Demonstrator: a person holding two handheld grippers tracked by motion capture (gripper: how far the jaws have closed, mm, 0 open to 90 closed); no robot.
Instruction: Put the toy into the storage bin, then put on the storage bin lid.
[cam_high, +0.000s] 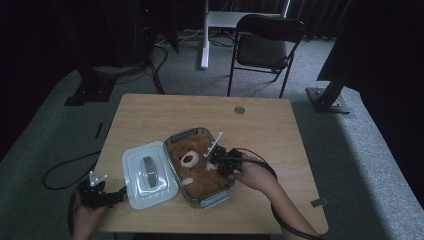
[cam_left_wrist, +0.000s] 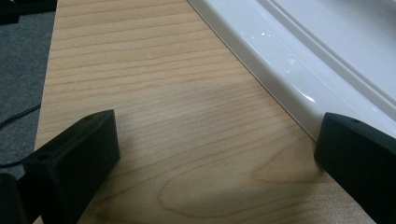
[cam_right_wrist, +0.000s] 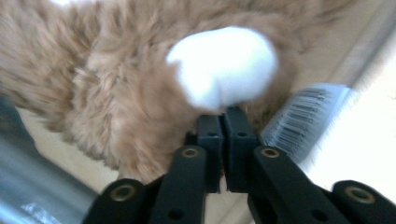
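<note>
Beside plush bear (cam_right_wrist: 140, 93), blurred barcode tag (cam_right_wrist: 303, 116)

A brown teddy bear (cam_high: 196, 167) with white paws and a white muzzle is lying flat inside a clear glass dish (cam_high: 220, 197) with grey handles, near the worktop's middle. One white paw (cam_right_wrist: 224, 65) is pointing toward three o'clock, with a barcode tag (cam_right_wrist: 303, 119) sticking out just beside it.

Black folding chair (cam_high: 267, 47) and white stand (cam_high: 205, 35) on grey carpet (cam_high: 45, 135) beyond the table.
</note>
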